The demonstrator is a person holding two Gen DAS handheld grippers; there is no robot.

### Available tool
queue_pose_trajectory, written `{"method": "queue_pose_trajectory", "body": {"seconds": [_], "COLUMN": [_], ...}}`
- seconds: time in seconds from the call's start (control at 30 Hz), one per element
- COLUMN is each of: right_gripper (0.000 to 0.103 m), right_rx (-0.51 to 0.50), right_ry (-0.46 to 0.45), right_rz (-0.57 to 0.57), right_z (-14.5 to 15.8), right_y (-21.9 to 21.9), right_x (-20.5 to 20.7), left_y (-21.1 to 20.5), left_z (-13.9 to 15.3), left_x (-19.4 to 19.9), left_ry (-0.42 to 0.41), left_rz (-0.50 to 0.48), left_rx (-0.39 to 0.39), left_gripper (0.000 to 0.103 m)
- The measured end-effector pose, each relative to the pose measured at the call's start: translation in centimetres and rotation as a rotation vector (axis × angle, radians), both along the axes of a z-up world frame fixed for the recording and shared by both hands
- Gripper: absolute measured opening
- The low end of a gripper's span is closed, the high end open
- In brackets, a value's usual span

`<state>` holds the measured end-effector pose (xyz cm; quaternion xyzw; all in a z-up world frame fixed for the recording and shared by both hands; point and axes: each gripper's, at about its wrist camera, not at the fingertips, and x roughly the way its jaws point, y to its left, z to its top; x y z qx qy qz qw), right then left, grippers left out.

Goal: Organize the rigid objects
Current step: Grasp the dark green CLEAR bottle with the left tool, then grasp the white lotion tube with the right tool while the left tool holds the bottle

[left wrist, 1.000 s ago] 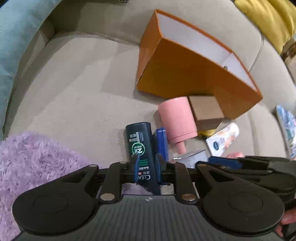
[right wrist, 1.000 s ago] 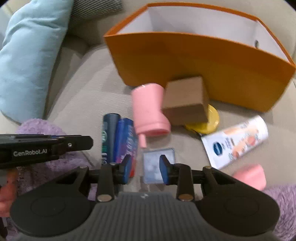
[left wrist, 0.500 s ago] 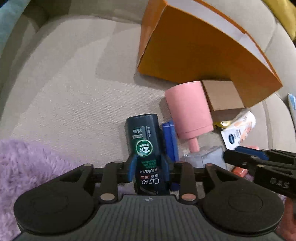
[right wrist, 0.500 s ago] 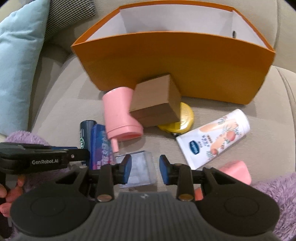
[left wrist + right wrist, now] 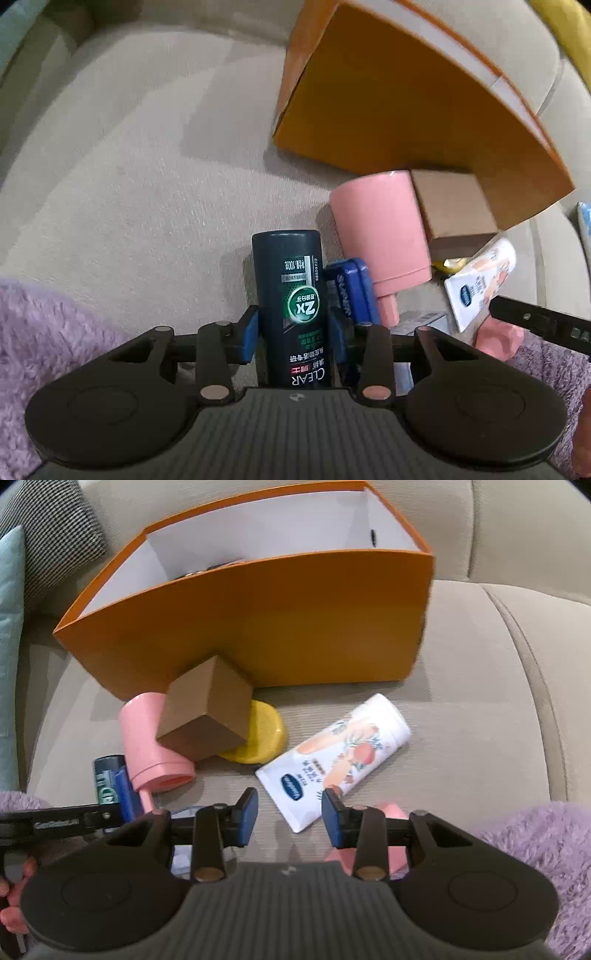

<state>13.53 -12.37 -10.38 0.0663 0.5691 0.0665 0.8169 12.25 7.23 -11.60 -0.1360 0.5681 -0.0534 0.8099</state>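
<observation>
We recorded the left gripper (image 5: 291,328) with its jaws closed against the sides of the dark CLEAR bottle (image 5: 291,295), which lay on the sofa seat (image 5: 147,166) beside a blue case (image 5: 351,291) and a pink cup (image 5: 380,229); the right gripper (image 5: 290,816) stood with jaws wide and held nothing, above the seat just short of the white lotion tube (image 5: 336,753). Toward the seat's back edge we noted the orange box (image 5: 277,627); a brown carton (image 5: 207,712) and yellow lid (image 5: 266,734) lay against its front.

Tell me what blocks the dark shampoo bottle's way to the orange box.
Nothing visible: bare sofa cushion lies between the dark shampoo bottle, flanked by the left tongs, and the orange box. The pink bottle lies off to the right.
</observation>
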Motion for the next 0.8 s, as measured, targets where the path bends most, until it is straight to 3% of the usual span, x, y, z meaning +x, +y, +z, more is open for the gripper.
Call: {"method": "queue_pose_trajectory", "body": {"seconds": [0.23, 0.5, 0.63, 0.8], "right_gripper": [0.04, 0.04, 0.043, 0.056], "right_rx": [0.054, 0.107, 0.122, 0.157], "right_ry": [0.018, 0.073, 0.106, 0.115], "right_rz": [-0.12, -0.175, -0.191, -0.196], "right_z": [-0.6, -2.4, -3.7, -4.9], "right_y": [-3.3, -4.5, -4.7, -4.8], "right_x": [0.9, 2.6, 3.6, 4.7], "left_y": [0.5, -1.4, -2.3, -2.0], "left_z": [3.3, 7.7, 8.5, 7.9], "left_x": [-1.6, -0.9, 0.5, 1.5], "left_ry": [-0.132, -0.245, -0.261, -0.239], "left_rz": [0.027, 0.011, -0.008, 0.0], "left_rx": [0.017, 0.104, 0.124, 0.131], "left_gripper": [0.043, 0.043, 0.043, 0.043]}}
